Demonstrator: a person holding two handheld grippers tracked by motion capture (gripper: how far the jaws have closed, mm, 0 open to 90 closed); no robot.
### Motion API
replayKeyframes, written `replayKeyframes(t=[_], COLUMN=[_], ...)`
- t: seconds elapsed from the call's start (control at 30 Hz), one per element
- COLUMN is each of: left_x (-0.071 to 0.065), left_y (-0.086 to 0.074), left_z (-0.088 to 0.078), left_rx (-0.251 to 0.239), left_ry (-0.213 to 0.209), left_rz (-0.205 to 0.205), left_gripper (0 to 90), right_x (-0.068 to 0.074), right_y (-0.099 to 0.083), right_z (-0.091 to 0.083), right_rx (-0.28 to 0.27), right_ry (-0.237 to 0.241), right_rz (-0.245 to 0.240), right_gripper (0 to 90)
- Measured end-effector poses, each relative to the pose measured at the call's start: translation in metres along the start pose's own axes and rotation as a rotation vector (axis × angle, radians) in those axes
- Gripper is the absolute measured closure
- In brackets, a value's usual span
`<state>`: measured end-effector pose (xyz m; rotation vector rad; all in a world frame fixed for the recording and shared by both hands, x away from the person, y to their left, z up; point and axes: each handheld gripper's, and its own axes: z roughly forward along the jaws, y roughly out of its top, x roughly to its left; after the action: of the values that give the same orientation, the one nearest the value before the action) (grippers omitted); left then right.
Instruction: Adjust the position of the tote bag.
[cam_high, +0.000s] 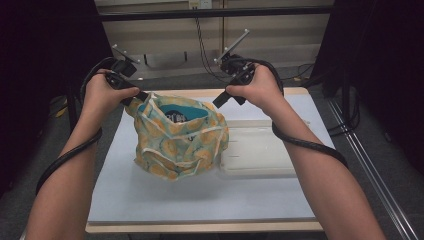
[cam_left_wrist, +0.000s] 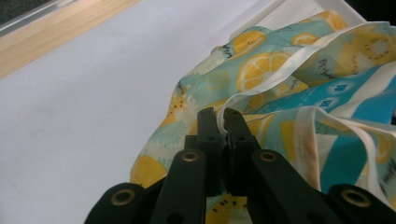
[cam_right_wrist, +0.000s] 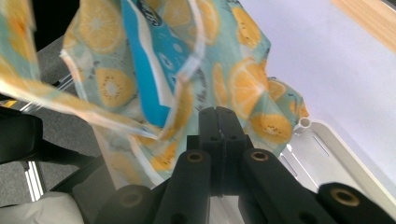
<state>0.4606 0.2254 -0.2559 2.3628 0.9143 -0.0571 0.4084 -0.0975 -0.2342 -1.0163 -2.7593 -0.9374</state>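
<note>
High view: a pale blue-white tabletop with a light wooden edge (cam_high: 200, 226) stands before a beige wall, dark floor to either side. On it sits a soft fabric bag printed with yellow lemon slices on turquoise, trimmed in white binding (cam_high: 180, 137), its right flank lying against a shallow white plastic tray (cam_high: 265, 150). The left gripper (cam_high: 136, 98) holds the bag's left rim, the right gripper (cam_high: 220, 101) the right rim, so the mouth gapes over a blue packet with white lettering (cam_high: 177, 114) inside.

Left gripper view: the left gripper (cam_left_wrist: 223, 116) has its jaws pinched narrowly on the white binding strip (cam_left_wrist: 280, 74).

Right gripper view: the right gripper (cam_right_wrist: 218, 114) has its jaws pressed together with the bag's rim hanging just at their tips; the grip itself is hidden behind them.

Judged good practice: keep both pinches on the binding, spread evenly and level, and avoid dragging the bag off the tray.
</note>
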Motion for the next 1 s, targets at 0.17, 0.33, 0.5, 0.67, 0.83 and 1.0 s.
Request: replayKeyframes(t=[0.17,0.33,0.5,0.67,0.83,1.0], left_x=[-0.002,-0.001,-0.001,-0.001,-0.002,0.0], left_y=[0.0,0.0,0.0,0.001,0.0,0.0], left_z=[0.005,0.007,0.007,0.007,0.008,0.007], left_rx=[0.003,0.013,0.015,0.012,0.004,0.011], left_ry=[0.005,0.004,0.004,0.001,0.001,0.002], left_rz=[-0.022,-0.022,-0.025,-0.028,-0.041,-0.031], left_gripper=[86.5,86.4,86.5,86.5,86.5,86.4], right_x=[0.01,0.019,0.021,0.026,0.032,0.034], right_y=[0.001,-0.002,-0.005,-0.005,-0.001,0.001], right_z=[-0.003,0.001,0.012,0.022,0.034,0.038], right_rx=[-0.014,0.019,0.035,0.054,0.089,0.125], right_ry=[0.035,0.026,0.045,0.028,0.003,-0.039], right_rz=[-0.042,-0.09,-0.114,-0.173,-0.217,-0.234], right_gripper=[85.5,66.2,50.8,43.4,57.2,78.4])
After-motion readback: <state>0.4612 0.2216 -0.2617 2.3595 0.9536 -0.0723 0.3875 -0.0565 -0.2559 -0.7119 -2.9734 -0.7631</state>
